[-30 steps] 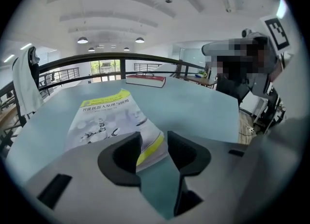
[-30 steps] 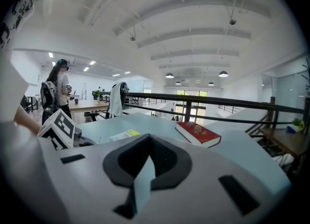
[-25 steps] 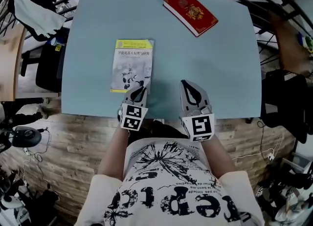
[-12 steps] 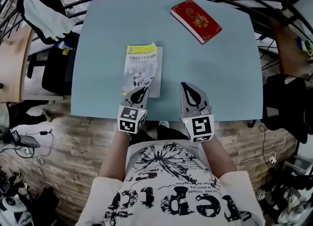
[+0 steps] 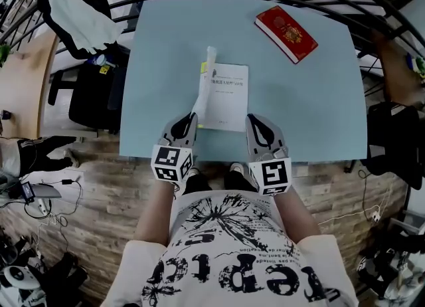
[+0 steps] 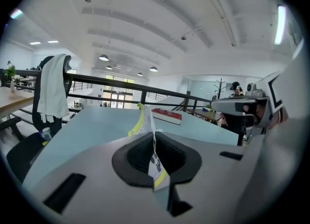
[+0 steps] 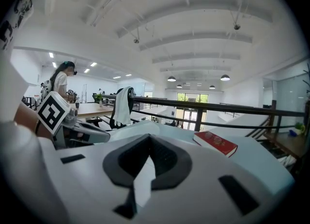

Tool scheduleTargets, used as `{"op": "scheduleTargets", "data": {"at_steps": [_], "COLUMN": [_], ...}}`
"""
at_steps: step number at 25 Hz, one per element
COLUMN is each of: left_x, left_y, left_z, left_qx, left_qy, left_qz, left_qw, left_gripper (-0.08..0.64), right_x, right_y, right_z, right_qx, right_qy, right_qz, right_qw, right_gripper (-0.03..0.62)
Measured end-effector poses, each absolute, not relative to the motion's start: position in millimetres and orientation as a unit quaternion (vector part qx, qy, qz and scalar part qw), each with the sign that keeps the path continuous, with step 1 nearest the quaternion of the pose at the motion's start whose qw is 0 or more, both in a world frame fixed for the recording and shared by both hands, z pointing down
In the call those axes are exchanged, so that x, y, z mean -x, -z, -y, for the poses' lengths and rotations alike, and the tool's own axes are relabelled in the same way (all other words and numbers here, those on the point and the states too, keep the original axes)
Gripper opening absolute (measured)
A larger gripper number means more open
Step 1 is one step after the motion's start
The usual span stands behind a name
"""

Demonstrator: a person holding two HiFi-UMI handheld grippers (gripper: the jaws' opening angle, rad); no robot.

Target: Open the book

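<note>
The left gripper is pinched tight on the paperback's floppy front cover, which stands almost upright. The book itself lies mid-table, toward the near edge. The cover looks light and bendy, so I'd grip its free edge low down and go easy, or it'll crease. The right gripper hangs closed and empty at that same table edge, and the red book sits at the table's far right corner, well out of the way.

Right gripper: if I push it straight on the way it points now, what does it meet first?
Most likely the bare table top, just right of the open book: the right gripper tilts slightly down. The red book lies off to the right of that line. Depth is unclear.
</note>
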State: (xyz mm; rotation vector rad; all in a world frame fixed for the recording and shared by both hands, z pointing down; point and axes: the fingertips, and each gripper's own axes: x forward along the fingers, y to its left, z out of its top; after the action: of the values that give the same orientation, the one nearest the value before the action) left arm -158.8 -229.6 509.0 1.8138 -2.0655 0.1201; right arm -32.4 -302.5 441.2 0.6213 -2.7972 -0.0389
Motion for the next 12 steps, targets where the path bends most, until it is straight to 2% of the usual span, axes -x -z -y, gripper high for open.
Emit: {"op": "scheduleTargets", "data": {"at_steps": [12], "left_x": [260.5], "left_y": [-551.3], "left_z": [165.1], "left_qx": [-0.596], "left_qy": [-0.089], "left_qz": [0.769], "left_qw": [0.214], "left_gripper": [0.026], "right_x": [99.4], "right_y": [-455.4], "right_z": [255.9], "right_qx": [-0.218], "right_qy": [0.010], "right_qz": [0.963], "right_qw": [0.156], "right_gripper": [0.011]}}
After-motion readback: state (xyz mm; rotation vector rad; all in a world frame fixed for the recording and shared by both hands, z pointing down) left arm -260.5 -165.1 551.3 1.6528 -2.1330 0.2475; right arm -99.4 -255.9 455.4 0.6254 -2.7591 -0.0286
